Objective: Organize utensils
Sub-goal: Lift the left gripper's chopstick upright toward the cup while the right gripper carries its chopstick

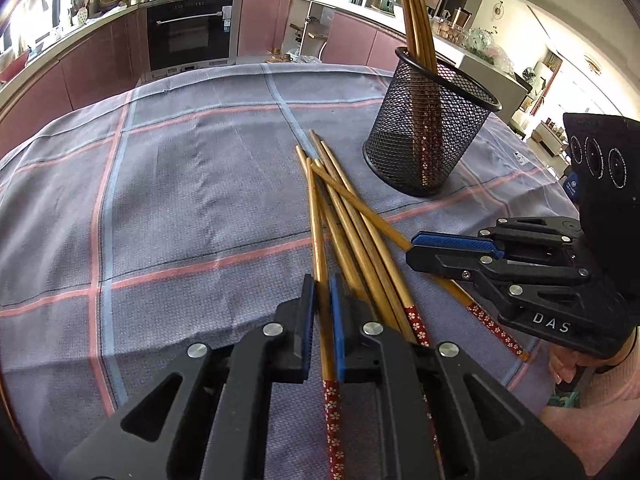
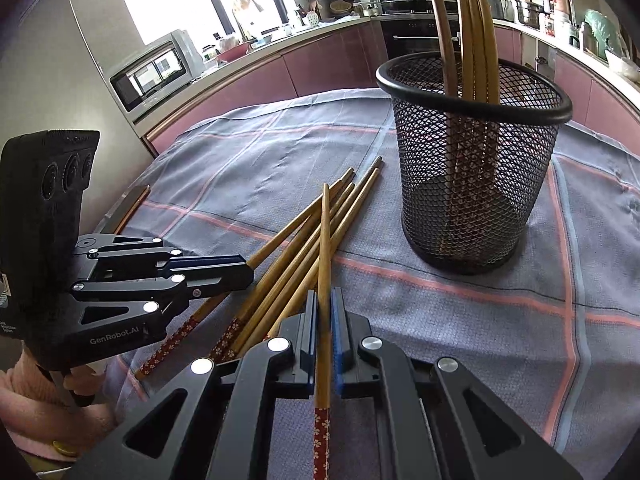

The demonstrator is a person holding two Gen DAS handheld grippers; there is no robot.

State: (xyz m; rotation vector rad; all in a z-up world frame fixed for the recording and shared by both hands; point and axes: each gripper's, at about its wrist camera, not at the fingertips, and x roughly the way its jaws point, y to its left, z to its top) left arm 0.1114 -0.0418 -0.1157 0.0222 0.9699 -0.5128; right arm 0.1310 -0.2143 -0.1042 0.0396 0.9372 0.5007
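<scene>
Several wooden chopsticks with red flowered ends lie in a loose pile on the checked tablecloth. A black mesh holder stands behind the pile with a few chopsticks upright in it. My left gripper is shut on one chopstick of the pile, low over the cloth. My right gripper is shut on another chopstick that points toward the holder. Each gripper shows in the other's view, the right one beside the pile and the left one at the pile's left.
The table ends at a rounded far edge. Beyond it run pink kitchen cabinets, a built-in oven and a microwave. The person's pink sleeve is at the near left edge.
</scene>
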